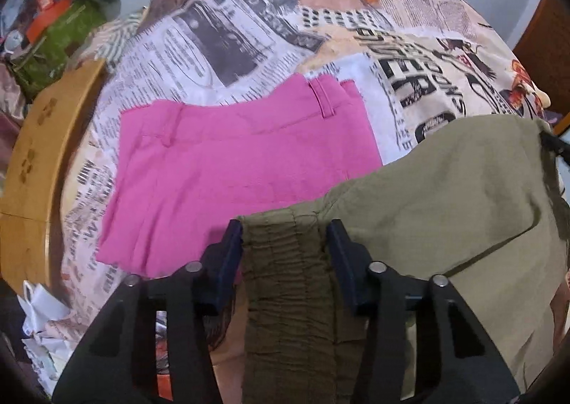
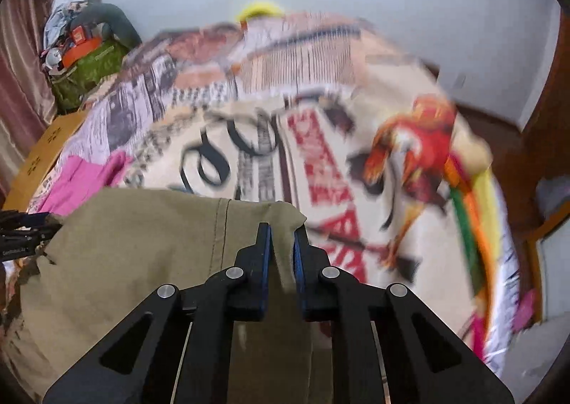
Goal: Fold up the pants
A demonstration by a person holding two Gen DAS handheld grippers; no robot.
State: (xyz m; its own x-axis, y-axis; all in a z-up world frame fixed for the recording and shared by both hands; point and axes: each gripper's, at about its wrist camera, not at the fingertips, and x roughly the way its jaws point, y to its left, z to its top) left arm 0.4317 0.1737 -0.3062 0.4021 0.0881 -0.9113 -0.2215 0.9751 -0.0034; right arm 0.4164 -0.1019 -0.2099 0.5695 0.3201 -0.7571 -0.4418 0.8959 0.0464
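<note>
Pointing steeply down over the bed (image 1: 270, 30), left hand-held gripper (image 1: 285, 236) clamped on the gathered elastic waistband (image 1: 285, 261) of the olive pants (image 1: 445, 190), ruched band pinched between dark blue pads (image 1: 231, 247). Angled down beside it, right hand-held gripper (image 2: 283, 244) nearly closed, grasping a fold of the same pants (image 2: 142, 244) at their right edge. Draped across the near bed, lifted between both grippers: smooth matte olive cloth, one stitched seam running up it. Lying flat behind, folded pink pants (image 1: 231, 162), belt loops showing. Beneath everything, bedsheet with newspaper-style print, slightly creased. Curved wooden board (image 1: 32, 172) along the bed's left edge.
</note>
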